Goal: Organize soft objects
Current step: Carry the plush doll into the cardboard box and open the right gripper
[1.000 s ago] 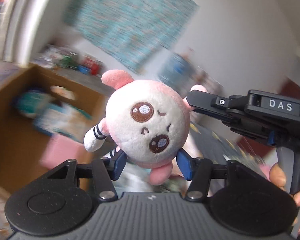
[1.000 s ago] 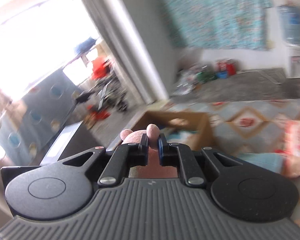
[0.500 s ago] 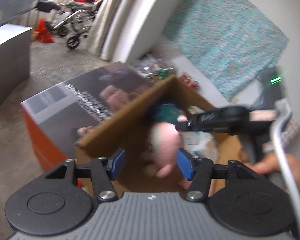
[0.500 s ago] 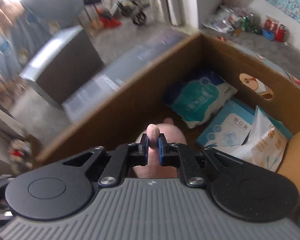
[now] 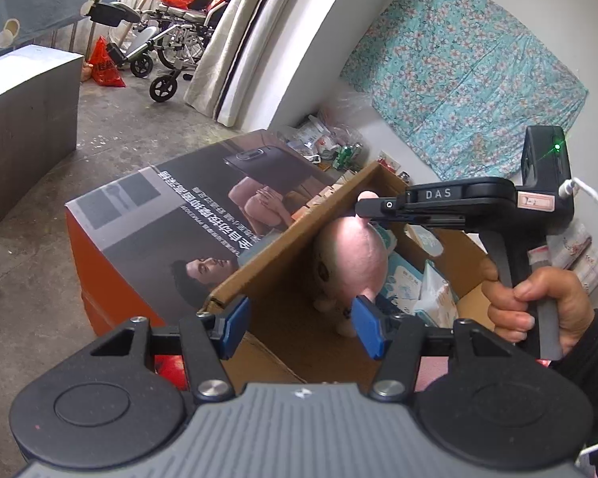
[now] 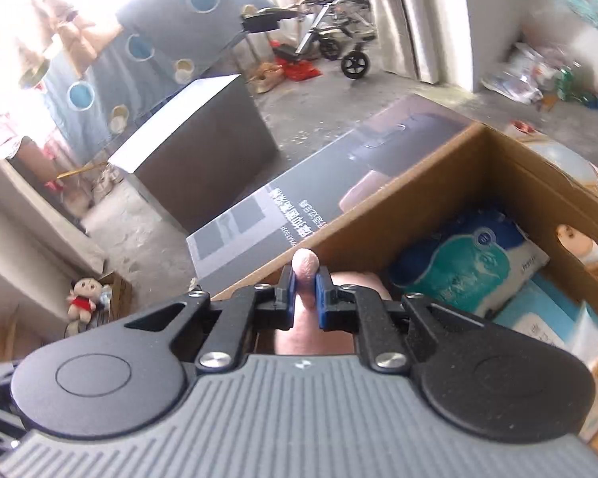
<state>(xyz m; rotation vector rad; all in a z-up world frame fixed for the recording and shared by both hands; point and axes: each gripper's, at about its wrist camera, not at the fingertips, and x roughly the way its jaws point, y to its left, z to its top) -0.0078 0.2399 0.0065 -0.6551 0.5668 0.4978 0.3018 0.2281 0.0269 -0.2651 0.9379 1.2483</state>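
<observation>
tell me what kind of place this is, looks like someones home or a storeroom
Probably a lived-in home room used partly for storage: bare concrete floor, a folded wheelchair by the curtained doorway, a floral sheet pinned to the wall, and an open cardboard box holding soft packs.

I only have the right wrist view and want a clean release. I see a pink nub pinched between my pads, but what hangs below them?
Observer: A pink-and-white plush toy hangs by that ear from the right gripper.
Operator: Is it inside the cardboard box?
Observer: Its body is below the rim of the cardboard box, close to the near wall. I cannot tell whether its feet touch the bottom.
Operator: Is the left gripper holding any of it?
Observer: No. The left gripper is open and holds nothing.
</observation>
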